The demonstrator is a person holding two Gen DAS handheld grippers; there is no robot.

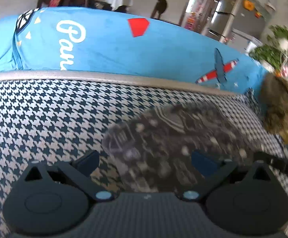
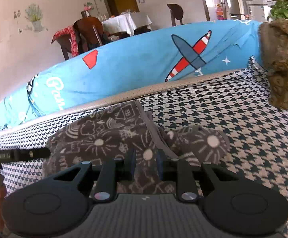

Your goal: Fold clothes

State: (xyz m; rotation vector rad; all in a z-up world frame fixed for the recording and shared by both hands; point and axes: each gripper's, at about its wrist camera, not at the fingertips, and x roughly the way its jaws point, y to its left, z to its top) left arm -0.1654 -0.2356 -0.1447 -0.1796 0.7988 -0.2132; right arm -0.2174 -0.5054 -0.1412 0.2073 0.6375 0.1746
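A dark grey garment [image 2: 108,136] printed with white doodles lies bunched on the houndstooth seat [image 2: 243,138]. My right gripper [image 2: 145,165] is shut on a fold of it, with cloth pinched between the blue pads. In the left wrist view the same garment [image 1: 163,138] is blurred and spreads ahead of my left gripper [image 1: 145,161]. That gripper stands open, its fingers wide apart just above the cloth's near edge. The left gripper's body [image 2: 14,155] pokes in from the left of the right wrist view.
A blue cover with a plane print [image 2: 144,65] drapes the backrest behind the seat. A brown patterned cushion [image 2: 282,63] sits at the right end. Beyond stand a dining table [image 2: 128,21], chairs and a fridge [image 1: 229,17].
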